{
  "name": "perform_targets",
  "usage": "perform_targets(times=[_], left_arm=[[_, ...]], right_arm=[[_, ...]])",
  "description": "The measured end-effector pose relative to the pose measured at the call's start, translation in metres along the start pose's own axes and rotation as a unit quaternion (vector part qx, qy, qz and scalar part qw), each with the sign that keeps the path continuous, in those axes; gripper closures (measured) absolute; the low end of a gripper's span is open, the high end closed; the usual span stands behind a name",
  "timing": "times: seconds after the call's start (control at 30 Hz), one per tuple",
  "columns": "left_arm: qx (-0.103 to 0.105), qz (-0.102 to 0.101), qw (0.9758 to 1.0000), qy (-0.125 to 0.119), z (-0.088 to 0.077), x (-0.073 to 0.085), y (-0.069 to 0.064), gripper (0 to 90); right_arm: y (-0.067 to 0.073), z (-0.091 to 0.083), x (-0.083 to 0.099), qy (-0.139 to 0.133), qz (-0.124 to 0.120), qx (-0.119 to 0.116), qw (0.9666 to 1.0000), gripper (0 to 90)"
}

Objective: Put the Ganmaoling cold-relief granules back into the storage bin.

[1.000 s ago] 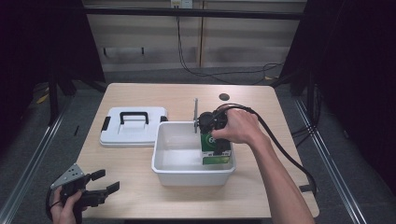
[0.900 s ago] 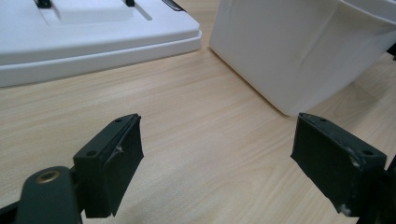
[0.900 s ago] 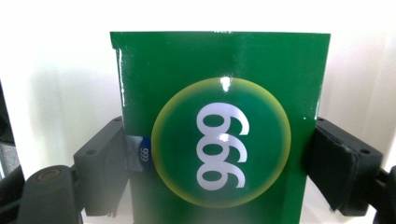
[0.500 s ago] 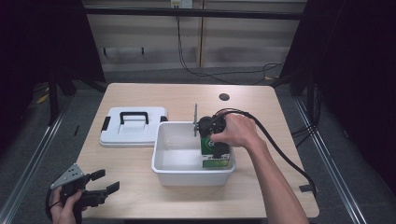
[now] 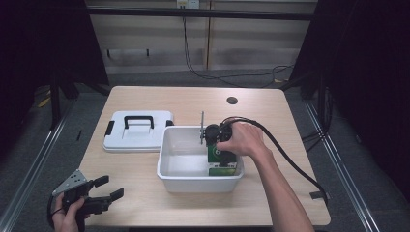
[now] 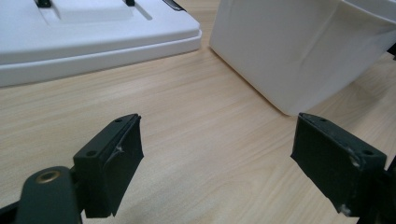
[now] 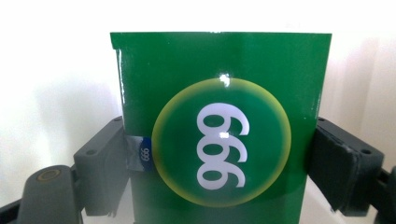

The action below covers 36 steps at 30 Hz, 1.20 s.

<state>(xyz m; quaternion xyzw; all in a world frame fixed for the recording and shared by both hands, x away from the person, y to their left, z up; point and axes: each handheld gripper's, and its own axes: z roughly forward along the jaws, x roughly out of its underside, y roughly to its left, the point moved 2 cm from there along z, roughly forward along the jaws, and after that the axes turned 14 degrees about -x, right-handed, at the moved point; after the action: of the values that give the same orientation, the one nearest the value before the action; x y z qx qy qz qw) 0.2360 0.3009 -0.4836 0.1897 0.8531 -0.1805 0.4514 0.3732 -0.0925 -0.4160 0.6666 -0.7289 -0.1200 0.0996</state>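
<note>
A green box (image 5: 222, 163) with a yellow-ringed "999" label stands in the right end of a white plastic bin (image 5: 180, 180) at mid-table. My right gripper (image 5: 218, 146) reaches down into the bin and is shut on the box. In the right gripper view the green box (image 7: 219, 126) sits between both black pads, with the bin's white wall behind it. My left gripper (image 5: 109, 189) rests near the table's front left corner, open and holding nothing. In the left gripper view my left gripper (image 6: 217, 154) faces bare wood, with the bin (image 6: 289, 51) ahead to the right.
The bin's white lid (image 5: 136, 130) with a black handle lies flat just left of the bin, and the lid (image 6: 70, 37) also lies ahead of the left gripper. A dark round hole (image 5: 232, 100) marks the table's far side. A black cable (image 5: 290, 162) trails right from the right gripper.
My right gripper has carried the green box lower into the bin and slightly toward the near side. The left gripper has stayed where it was.
</note>
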Motion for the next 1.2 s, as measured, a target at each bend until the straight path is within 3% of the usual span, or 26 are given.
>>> perform_targets(times=[0.9, 1.2], left_arm=[[0.001, 0.0, 1.0, 0.001, 0.002, -0.001, 0.0, 15.8], [0.004, 0.002, 1.0, 0.0, 0.001, -0.001, -0.001, 15.9]], right_arm=[[-0.005, 0.022, -0.005, 0.031, 0.011, 0.004, 0.9994, 13.2], [-0.003, 0.022, -0.004, 0.024, 0.006, 0.008, 0.9997, 12.1]])
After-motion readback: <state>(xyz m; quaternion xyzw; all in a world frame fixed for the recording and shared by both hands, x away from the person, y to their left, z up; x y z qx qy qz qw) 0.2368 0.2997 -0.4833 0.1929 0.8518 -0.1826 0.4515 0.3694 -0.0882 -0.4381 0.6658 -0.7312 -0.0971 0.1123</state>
